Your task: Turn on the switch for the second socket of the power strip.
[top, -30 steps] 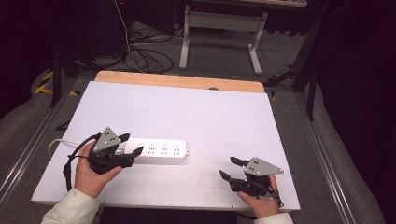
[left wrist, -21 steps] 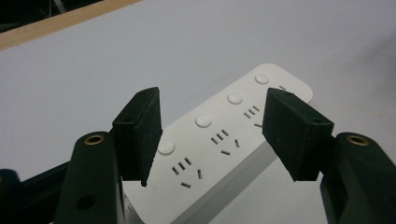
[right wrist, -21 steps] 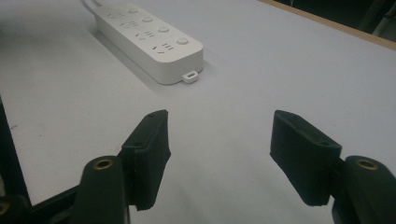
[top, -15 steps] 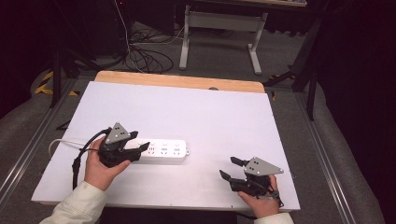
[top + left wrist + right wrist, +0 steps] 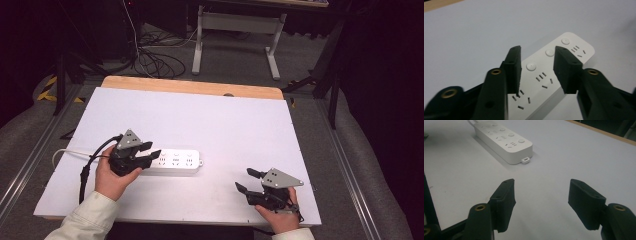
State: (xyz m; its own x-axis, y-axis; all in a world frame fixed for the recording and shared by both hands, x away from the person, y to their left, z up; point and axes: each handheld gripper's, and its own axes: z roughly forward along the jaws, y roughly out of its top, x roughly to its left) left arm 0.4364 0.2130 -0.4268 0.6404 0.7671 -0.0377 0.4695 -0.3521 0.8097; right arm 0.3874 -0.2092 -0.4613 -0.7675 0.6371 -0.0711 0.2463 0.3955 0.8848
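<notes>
Our left gripper hangs wide apart over the power strip on the table. Our right gripper waits apart, empty. We might knock the strip sideways.

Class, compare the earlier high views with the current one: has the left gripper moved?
Yes. The left gripper has shifted rightward along the power strip, which has stayed put, and its jaws now sit open over the strip's left end.

The white bench lies bare across its far half and middle, open to a pass from either side. The power strip blocks the near left, with the left gripper spread over its cord end; the right gripper has bare bench ahead
</notes>
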